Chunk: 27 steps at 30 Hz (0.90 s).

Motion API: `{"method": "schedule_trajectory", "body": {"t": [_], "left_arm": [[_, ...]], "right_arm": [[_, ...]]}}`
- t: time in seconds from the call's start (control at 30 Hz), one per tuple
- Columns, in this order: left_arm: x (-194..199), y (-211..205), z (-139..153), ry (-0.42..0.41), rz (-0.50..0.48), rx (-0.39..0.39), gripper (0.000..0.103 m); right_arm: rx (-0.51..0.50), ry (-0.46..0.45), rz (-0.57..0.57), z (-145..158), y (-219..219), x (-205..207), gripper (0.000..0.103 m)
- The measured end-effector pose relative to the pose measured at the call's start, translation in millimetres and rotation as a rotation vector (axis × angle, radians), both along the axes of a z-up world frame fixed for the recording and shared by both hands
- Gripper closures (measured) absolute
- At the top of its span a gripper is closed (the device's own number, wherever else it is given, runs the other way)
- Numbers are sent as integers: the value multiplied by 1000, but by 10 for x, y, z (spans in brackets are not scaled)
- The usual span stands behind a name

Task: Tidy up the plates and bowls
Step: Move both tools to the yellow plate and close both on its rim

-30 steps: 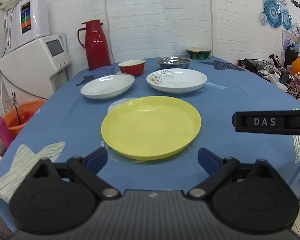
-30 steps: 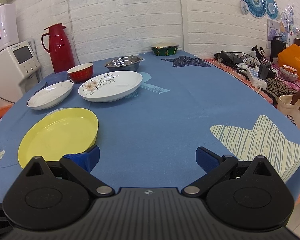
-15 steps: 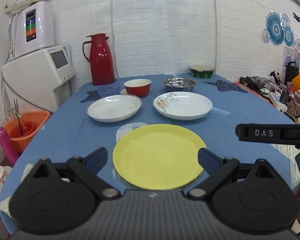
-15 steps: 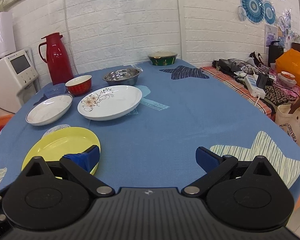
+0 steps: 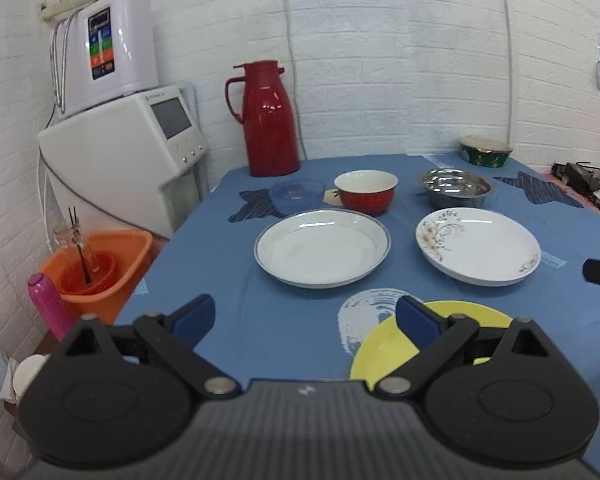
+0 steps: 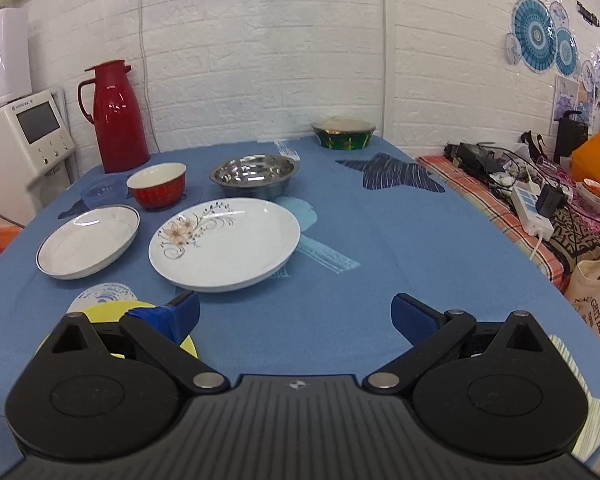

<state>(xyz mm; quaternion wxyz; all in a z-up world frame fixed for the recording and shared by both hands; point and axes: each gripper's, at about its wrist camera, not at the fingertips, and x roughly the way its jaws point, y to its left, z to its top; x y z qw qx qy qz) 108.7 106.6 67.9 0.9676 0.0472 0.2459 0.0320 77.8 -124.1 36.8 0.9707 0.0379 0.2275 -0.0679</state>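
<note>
Left wrist view: both grippers, left gripper (image 5: 303,316) and right gripper (image 6: 296,314), jaws apart and empty; yellow plate (image 5: 384,350) under the right jaw, rimmed plate (image 5: 322,248), floral plate (image 5: 478,244) and bowls ahead, all unstacked, sorting seemingly unstarted.

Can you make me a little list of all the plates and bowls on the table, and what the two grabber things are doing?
table: blue cloth
plates: yellow plate nearest; plain white plate; flowered white plate
bowls: red bowl; steel bowl; small clear blue bowl; green bowl far back
stacked: nothing, every dish sits alone
other: red jug by the wall
left gripper: open, holding nothing
right gripper: open, holding nothing
</note>
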Motion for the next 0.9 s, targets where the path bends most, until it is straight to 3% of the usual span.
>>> {"method": "schedule_trajectory", "body": {"t": [0.23, 0.4, 0.67, 0.9], "left_arm": [[558, 235, -165, 74, 60, 19, 6], [851, 295, -297, 126, 48, 2, 6], [1026, 293, -478, 193, -2, -43, 6], [745, 230, -571, 217, -84, -88, 6]], "right_arm": [[-30, -82, 95, 69, 14, 326, 13], [-24, 48, 162, -117, -4, 681, 13], [53, 94, 162, -297, -36, 742, 13], [57, 171, 231, -393, 123, 595, 13]]}}
